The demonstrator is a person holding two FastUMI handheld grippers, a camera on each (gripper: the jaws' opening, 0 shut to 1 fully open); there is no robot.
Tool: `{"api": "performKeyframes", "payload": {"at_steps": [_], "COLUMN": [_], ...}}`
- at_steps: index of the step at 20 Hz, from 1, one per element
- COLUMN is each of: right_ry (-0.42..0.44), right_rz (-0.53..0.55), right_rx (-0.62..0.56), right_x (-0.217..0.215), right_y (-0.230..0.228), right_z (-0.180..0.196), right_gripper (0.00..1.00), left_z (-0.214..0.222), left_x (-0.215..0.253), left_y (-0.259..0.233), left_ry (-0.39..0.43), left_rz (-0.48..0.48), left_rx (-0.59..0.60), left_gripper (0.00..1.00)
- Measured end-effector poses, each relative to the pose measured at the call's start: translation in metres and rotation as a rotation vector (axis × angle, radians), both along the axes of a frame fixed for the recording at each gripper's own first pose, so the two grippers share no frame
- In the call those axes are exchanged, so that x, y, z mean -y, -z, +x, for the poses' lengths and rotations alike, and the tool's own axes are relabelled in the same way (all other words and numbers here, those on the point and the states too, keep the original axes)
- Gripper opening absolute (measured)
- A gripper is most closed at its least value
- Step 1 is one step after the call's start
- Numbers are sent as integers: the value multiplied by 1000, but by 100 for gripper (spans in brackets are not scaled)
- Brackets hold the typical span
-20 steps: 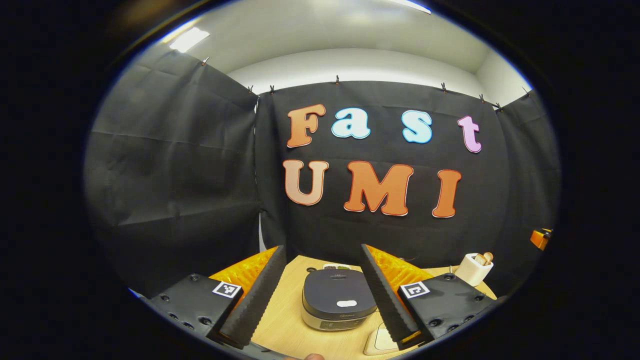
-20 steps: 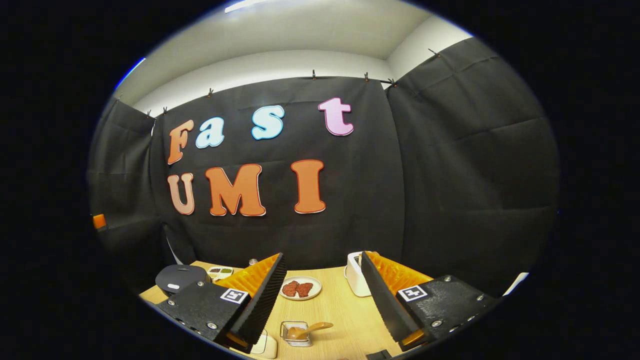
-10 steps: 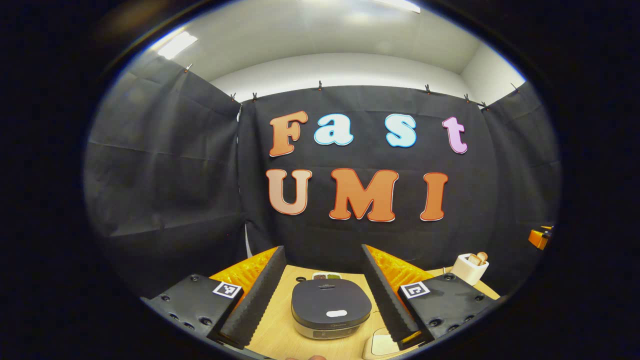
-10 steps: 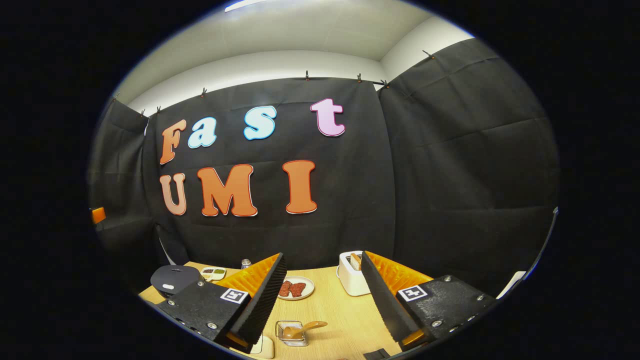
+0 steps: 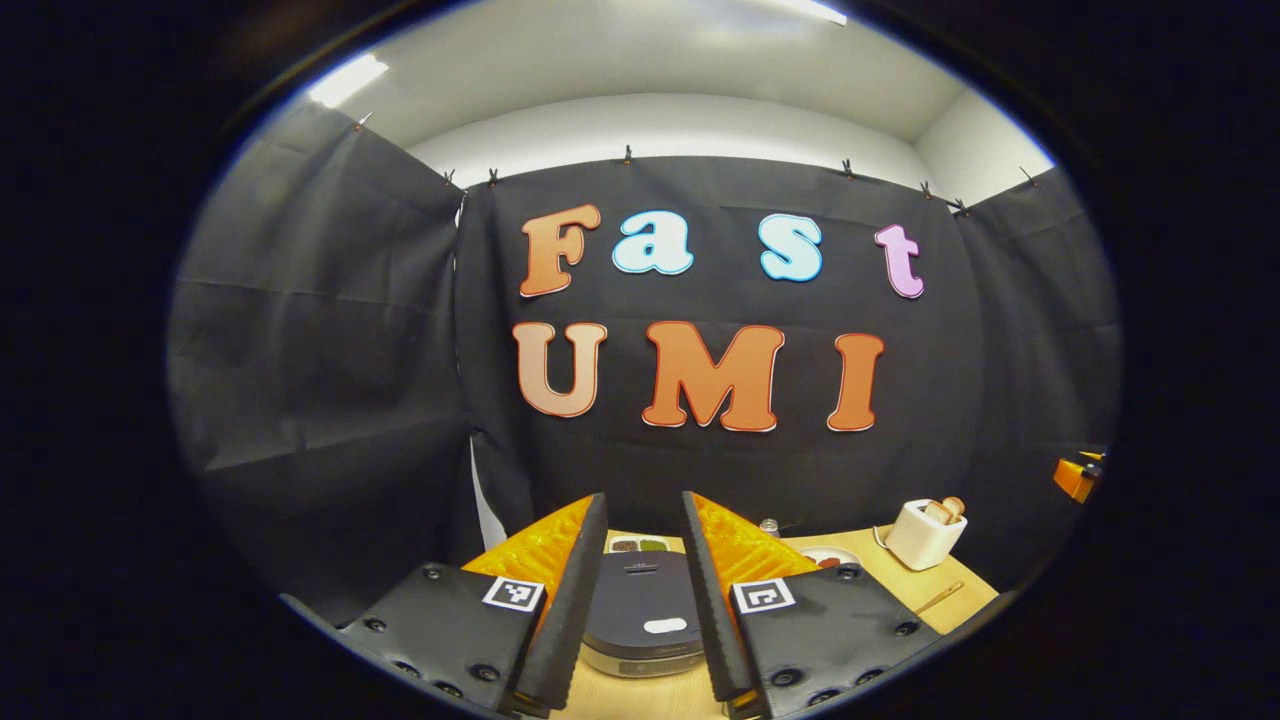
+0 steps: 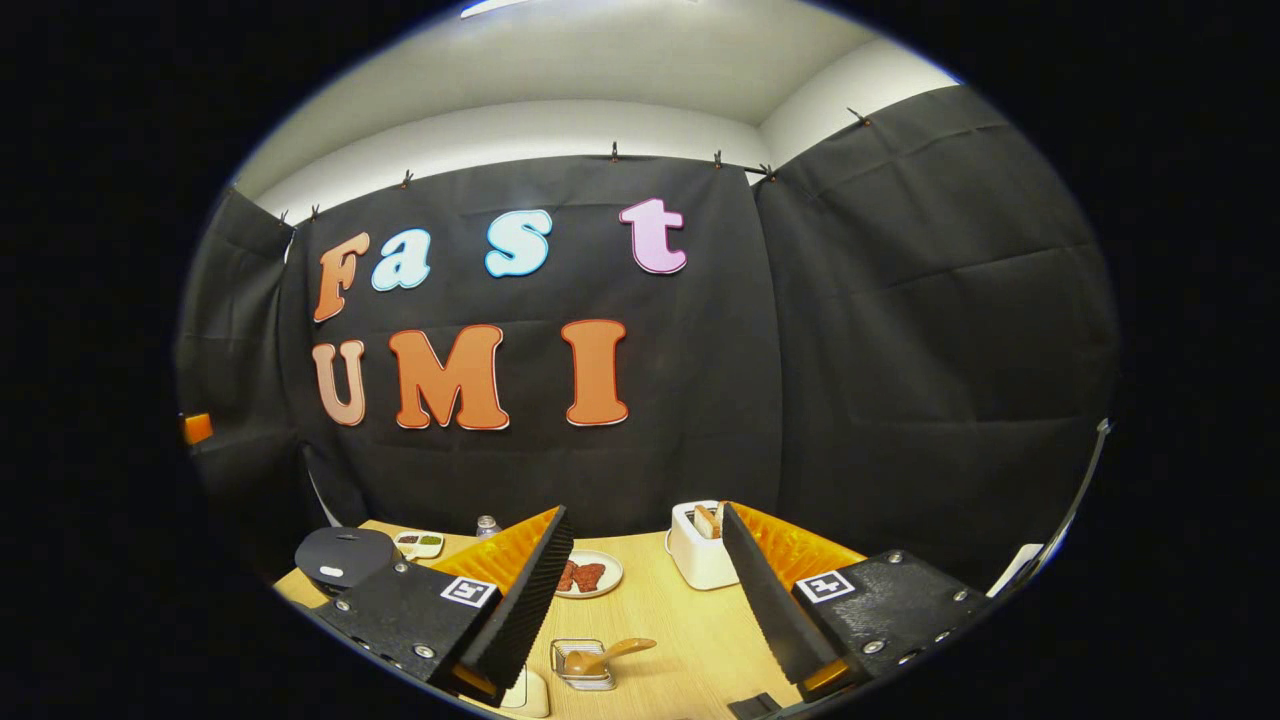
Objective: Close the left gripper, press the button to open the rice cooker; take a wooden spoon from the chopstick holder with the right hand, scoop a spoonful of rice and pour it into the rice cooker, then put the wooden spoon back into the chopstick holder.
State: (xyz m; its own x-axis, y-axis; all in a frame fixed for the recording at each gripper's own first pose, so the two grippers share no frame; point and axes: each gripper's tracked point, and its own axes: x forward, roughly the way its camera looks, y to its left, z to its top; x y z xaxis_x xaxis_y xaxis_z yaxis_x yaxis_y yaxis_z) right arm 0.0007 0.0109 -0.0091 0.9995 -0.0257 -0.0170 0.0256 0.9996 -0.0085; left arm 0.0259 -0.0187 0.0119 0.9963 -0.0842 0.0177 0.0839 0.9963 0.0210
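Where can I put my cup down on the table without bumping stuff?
The bare wood between the clear box and the white holder is free. The back left is crowded: rice cooker, sauce dish, small bottle, meat plate.

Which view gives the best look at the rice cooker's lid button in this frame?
The left gripper view: the rice cooker sits dead ahead between the fingers, with its pale lid button facing the camera. The right gripper view shows the cooker small at the far left, its button only a speck.
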Motion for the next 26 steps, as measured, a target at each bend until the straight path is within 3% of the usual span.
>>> {"api": "performKeyframes", "payload": {"at_steps": [4, 7, 14, 17, 22, 26], "right_ry": [-17, -21, -15, -11, 6, 21], "right_rz": [12, -1, -22, -14, -15, -15], "right_rx": [-16, -25, -44, -61, -86, -104], "right_x": [-9, -11, -14, -15, -14, -12], "right_y": [4, 7, 14, 19, 28, 35], "right_z": [1, 2, 2, 0, -2, -5], "right_gripper": [93, 93, 93, 93, 93, 93], "left_z": [1, 0, 25, 43, 72, 91], "left_x": [-18, -4, 12, 25, 39, 45], "left_y": [0, 11, 62, 95, 153, 199], "left_ry": [-55, -4, 71, 112, 144, 153], "left_rz": [34, 25, -25, -30, -56, -11], "left_rx": [-4, -32, -157, -239, -371, -458], "left_gripper": [12, 5, 7, 0, 4, 4]}}
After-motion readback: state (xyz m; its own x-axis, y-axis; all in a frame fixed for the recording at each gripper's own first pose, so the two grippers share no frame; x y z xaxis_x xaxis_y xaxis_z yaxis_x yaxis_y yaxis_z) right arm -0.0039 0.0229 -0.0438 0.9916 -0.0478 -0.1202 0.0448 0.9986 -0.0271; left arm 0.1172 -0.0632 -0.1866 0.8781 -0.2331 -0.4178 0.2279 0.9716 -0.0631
